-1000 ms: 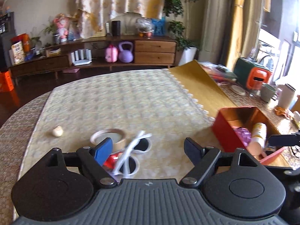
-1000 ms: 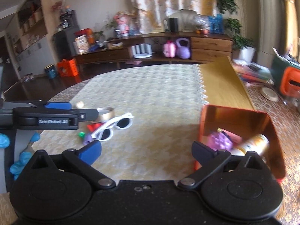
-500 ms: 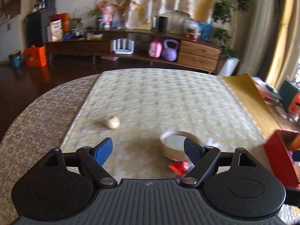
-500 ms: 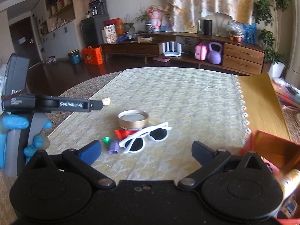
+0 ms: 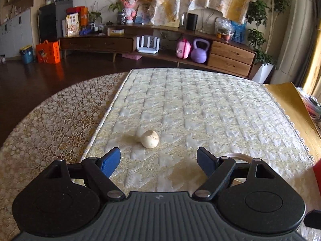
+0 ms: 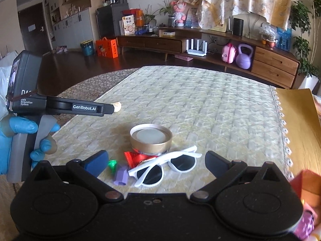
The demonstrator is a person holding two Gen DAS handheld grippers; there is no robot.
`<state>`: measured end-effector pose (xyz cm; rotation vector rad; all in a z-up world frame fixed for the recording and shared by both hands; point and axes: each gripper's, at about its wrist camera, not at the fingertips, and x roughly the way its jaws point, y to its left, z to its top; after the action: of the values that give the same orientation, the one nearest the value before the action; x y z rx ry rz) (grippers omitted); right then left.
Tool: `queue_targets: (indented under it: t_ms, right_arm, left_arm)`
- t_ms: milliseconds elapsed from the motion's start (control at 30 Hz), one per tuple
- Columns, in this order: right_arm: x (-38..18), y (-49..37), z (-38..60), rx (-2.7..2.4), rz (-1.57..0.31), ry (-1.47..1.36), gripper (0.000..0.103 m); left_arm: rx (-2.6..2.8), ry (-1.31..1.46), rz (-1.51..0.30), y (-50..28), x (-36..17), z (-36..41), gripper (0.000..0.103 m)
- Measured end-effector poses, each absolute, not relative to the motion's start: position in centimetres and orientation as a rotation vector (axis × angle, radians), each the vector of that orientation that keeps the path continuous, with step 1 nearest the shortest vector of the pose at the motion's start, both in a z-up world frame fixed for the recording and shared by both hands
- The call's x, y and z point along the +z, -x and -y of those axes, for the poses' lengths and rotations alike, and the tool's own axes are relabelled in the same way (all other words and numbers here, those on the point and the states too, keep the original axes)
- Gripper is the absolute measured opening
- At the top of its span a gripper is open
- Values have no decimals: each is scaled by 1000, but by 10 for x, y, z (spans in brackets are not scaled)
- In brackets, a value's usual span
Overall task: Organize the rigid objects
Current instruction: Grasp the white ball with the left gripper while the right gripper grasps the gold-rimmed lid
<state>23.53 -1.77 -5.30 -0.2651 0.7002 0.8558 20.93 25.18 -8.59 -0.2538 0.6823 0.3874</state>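
My left gripper is open and empty, just short of a small cream ball on the yellow quilted cloth. My right gripper is open and empty, facing white sunglasses, a gold lid, a red wrapper, a green piece and a purple piece. The left gripper's side shows in the right wrist view, with the ball partly hidden behind its tip. The red box is at the right edge.
The round table has a lace cover on the left and a tan mat on the right. The lid's rim peeks behind my left gripper's right finger. A low cabinet stands beyond the table.
Both grippers have swung left. The left one now faces the cream ball instead of the lid and sunglasses. The right one now faces the small pile, with the red box slid to the edge.
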Motion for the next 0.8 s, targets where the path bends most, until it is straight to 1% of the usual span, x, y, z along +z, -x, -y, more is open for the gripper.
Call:
queue_targets:
  t_ms: [467, 800]
  right_arm:
    - [-80, -270, -32, 877, -731, 315, 103]
    - [-102, -284, -55, 851, -745, 341, 102]
  left_arm:
    - [413, 286, -717, -244, -121, -279, 83]
    - [411, 252, -710, -255, -132, -283, 83]
